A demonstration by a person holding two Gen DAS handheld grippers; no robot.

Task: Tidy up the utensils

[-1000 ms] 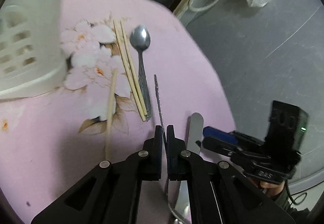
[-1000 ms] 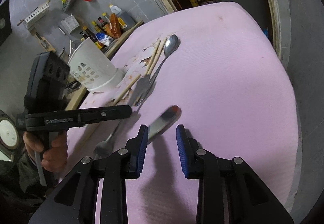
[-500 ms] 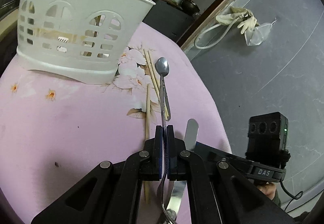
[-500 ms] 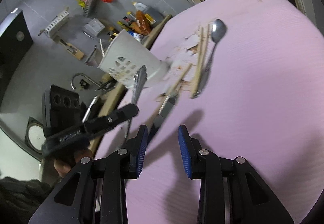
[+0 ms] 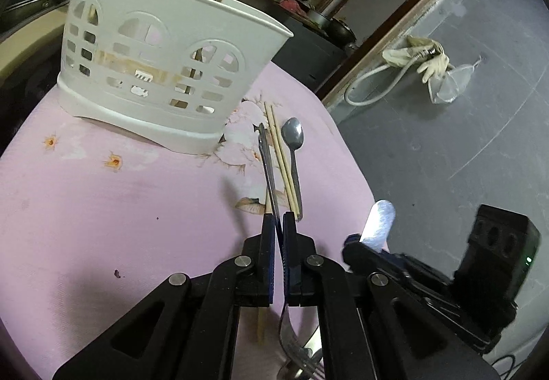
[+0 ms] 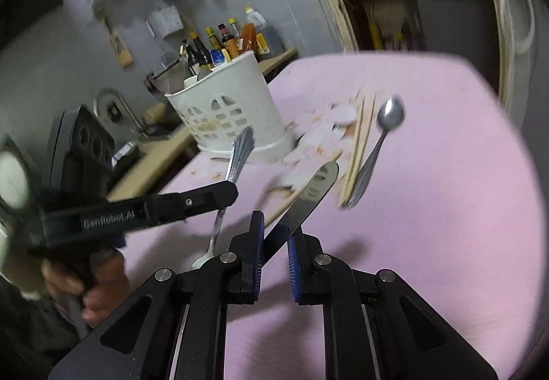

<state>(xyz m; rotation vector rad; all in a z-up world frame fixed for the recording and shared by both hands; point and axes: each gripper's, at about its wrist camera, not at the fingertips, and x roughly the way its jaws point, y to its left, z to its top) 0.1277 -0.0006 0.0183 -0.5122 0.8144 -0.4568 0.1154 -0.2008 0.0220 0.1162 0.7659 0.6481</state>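
1. Left gripper (image 5: 278,220): pinched all but shut on a thin steel fork (image 5: 269,174). Handle aimed at the white slotted plastic basket (image 5: 154,71), tines trailing away from it, lifted clear of the pink flowered tablecloth (image 5: 103,208).
2. Right gripper (image 6: 274,225): just been closing its jaws, now narrow and gripping a flat steel table knife (image 6: 308,194) slantwise. Carried off the cloth, farther from the basket than the fork.
3. Well short of the basket: one loose wooden chopstick (image 5: 262,321) on the cloth, partly hidden under the left gripper.
4. Just beside the basket's foot: a pair of wooden chopsticks (image 5: 281,157) and a steel spoon (image 5: 293,139), lying side by side, untouched.
5. Inside the basket: a few handles and a stick poking above the rim. Cannot tell exactly which pieces.
6. Probably about midway: some stowed, fork and knife in transit, three chopsticks and the spoon left to collect.
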